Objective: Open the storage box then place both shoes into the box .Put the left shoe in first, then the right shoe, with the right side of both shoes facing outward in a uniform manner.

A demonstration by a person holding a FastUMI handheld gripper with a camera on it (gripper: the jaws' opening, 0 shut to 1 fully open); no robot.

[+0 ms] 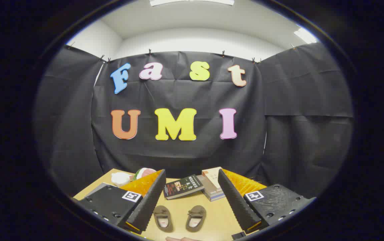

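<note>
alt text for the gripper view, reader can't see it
The gripper is open, its fingers spread over a wooden table, with two small brown shoes lying side by side between them. Beyond the shoes lie a dark book and a stack of books.

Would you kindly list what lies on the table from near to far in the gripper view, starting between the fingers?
Hand-held gripper, fingers open and holding nothing → pair of brown shoes between the fingers → dark book lying flat beyond them → stack of books → black cloth wall.
</note>
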